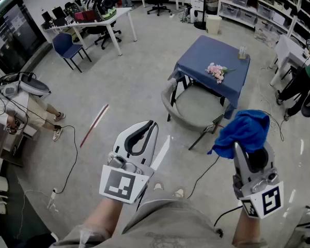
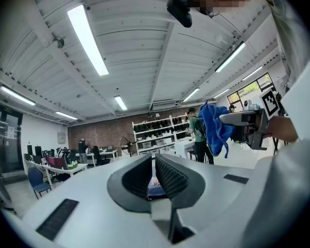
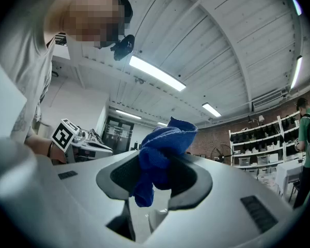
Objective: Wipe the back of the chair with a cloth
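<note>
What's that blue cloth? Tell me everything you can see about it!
The blue cloth is bright blue and looks soft and fuzzy, like a towel. It is scrunched into a loose bundle, not spread flat. The right gripper pinches it between its two jaws. Most of the bundle puffs out past the jaw tips, and one end dangles down. It is held up in the air, short of the grey chair, and nothing else touches it.

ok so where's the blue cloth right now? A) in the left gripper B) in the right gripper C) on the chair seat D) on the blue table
B: the blue cloth is held up by the right gripper, bunched between its jaws; the left gripper is shut on nothing.
</note>
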